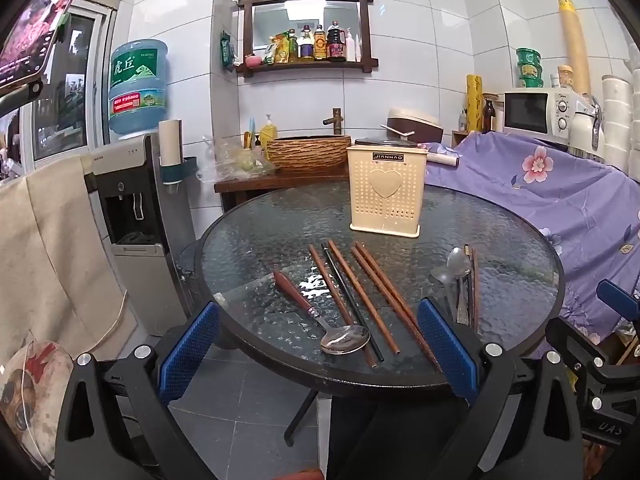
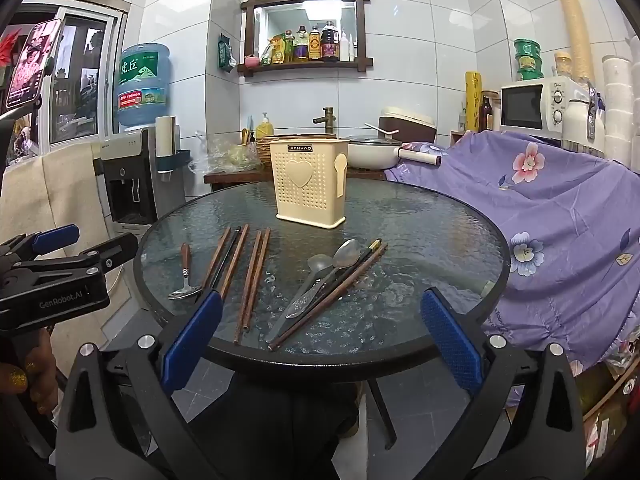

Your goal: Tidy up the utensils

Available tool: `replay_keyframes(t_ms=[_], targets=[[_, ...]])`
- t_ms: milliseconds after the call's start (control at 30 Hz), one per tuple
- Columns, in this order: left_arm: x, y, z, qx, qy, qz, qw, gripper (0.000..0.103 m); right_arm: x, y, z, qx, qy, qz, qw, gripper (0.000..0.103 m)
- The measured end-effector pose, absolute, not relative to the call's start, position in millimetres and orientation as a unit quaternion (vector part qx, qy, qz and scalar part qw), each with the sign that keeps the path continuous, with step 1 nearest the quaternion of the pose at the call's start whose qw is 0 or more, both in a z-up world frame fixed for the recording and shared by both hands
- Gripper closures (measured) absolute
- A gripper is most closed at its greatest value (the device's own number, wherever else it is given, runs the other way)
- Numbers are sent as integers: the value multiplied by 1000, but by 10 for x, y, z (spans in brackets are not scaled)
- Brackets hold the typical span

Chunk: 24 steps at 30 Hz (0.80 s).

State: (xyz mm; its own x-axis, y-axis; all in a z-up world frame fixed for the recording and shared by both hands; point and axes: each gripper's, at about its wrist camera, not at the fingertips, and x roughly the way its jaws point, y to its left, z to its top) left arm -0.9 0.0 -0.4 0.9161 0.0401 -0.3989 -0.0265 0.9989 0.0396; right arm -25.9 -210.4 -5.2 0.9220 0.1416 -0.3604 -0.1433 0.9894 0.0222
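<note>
A cream perforated utensil holder [image 1: 386, 192] [image 2: 310, 182] stands upright at the far side of the round glass table [image 1: 500, 240] [image 2: 420, 240]. Several brown chopsticks [image 1: 360, 300] [image 2: 252, 276] and one black one lie side by side, with a wooden-handled spoon [image 1: 344, 338] [image 2: 185, 276] next to them. A second pile of spoons and chopsticks [image 1: 464, 276] [image 2: 332, 276] lies further right. My left gripper [image 1: 320, 308] hangs open over the table's near edge, before the chopstick row. My right gripper [image 2: 322, 296] is open too, in front of the pile. Neither holds anything.
A water dispenser [image 1: 132, 200] stands left of the table. A purple floral cloth [image 1: 540, 200] covers furniture on the right, with a microwave [image 1: 536, 112] behind. A wooden counter with a basin [image 1: 308, 152] is behind the table. A phone [image 1: 36, 32] hangs on a stand upper left.
</note>
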Motion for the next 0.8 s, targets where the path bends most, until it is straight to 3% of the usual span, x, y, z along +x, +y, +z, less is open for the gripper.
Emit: replay_keyframes(t_ms=[800], targets=[[1,5,-19,13,209,6,978,6,-264,-2096,-57,-3,185,73,980,5]])
